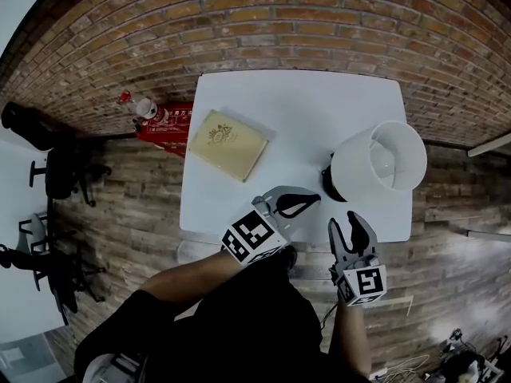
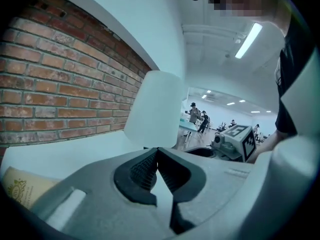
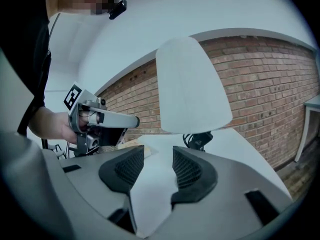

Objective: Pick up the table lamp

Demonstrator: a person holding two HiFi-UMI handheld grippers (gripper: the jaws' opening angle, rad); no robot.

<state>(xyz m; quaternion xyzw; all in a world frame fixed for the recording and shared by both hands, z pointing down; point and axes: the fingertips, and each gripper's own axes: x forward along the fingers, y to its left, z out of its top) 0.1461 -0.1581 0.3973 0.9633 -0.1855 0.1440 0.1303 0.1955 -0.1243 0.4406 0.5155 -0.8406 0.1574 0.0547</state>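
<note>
The table lamp has a white shade [image 1: 379, 164] and a black base [image 1: 327, 180] and stands upright on the right side of the white table [image 1: 295, 110]. My left gripper [image 1: 315, 199] is shut and empty, its tips pointing at the lamp base from a short way to its left. My right gripper [image 1: 346, 223] hovers at the table's near edge just below the lamp, open with nothing between its pads. The left gripper view has the shade [image 2: 152, 109] straight ahead beyond the closed tips [image 2: 157, 151]. The right gripper view shows shade [image 3: 192, 86] and base [image 3: 197, 140] past open jaws [image 3: 158, 161].
A tan book [image 1: 226, 144] lies on the table's left half. A red box with a bottle [image 1: 164, 120] stands on the brick floor left of the table, and black chairs [image 1: 60, 174] stand further left. A brick wall [image 3: 270, 89] runs behind the table.
</note>
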